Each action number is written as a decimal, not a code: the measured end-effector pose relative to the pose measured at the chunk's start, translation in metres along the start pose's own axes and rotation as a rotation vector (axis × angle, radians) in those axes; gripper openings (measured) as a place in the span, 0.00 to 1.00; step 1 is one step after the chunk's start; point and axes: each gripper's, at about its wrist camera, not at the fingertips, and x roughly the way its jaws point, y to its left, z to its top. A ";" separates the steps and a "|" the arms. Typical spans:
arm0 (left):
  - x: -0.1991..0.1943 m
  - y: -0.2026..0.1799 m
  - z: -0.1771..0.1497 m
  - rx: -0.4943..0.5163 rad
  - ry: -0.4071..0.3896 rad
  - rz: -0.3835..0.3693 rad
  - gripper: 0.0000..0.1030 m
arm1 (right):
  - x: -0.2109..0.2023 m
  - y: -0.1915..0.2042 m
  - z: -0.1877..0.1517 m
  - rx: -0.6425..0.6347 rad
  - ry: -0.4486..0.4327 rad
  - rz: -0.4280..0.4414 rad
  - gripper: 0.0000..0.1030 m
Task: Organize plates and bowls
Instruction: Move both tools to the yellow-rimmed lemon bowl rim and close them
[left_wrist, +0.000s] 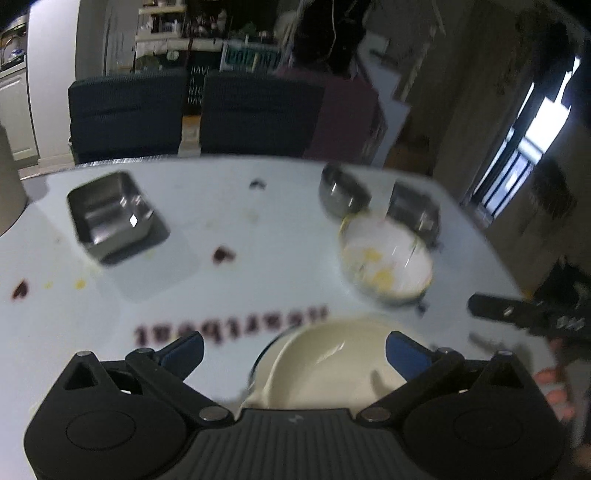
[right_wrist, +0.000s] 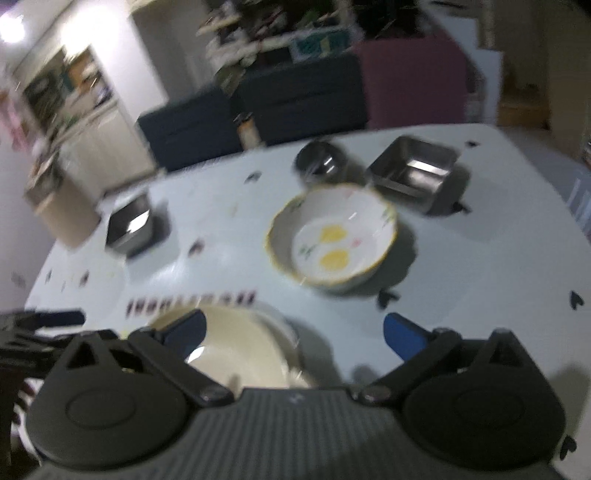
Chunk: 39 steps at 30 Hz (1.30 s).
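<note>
A cream bowl (left_wrist: 325, 365) sits at the near table edge, between the fingers of my open left gripper (left_wrist: 295, 349); it also shows in the right wrist view (right_wrist: 243, 350). Beyond it stands a white bowl with yellow lemon print (left_wrist: 386, 254) (right_wrist: 332, 236). A round steel bowl (left_wrist: 341, 192) (right_wrist: 321, 162) and a square steel dish (left_wrist: 415, 212) (right_wrist: 413, 171) sit behind it. Another square steel dish (left_wrist: 112, 214) (right_wrist: 131, 223) stands far left. My right gripper (right_wrist: 293, 334) is open and empty above the table, its left finger over the cream bowl; it shows in the left wrist view (left_wrist: 517, 314).
The white table (left_wrist: 258, 229) has dark printed marks and small stains. Dark blue chairs (left_wrist: 192, 110) and a maroon chair (right_wrist: 410, 77) stand behind the far edge. A beige object (left_wrist: 9, 184) is at the far left. The table's right edge (right_wrist: 554, 177) drops off.
</note>
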 end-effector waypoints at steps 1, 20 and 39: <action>0.002 -0.004 0.005 -0.001 -0.011 -0.004 1.00 | 0.000 -0.005 0.004 0.026 -0.020 -0.013 1.00; 0.135 -0.047 0.081 0.028 0.068 -0.066 0.59 | 0.080 -0.084 0.053 0.225 -0.070 -0.139 0.55; 0.212 -0.042 0.073 -0.015 0.191 -0.106 0.15 | 0.139 -0.075 0.059 0.129 0.038 -0.142 0.09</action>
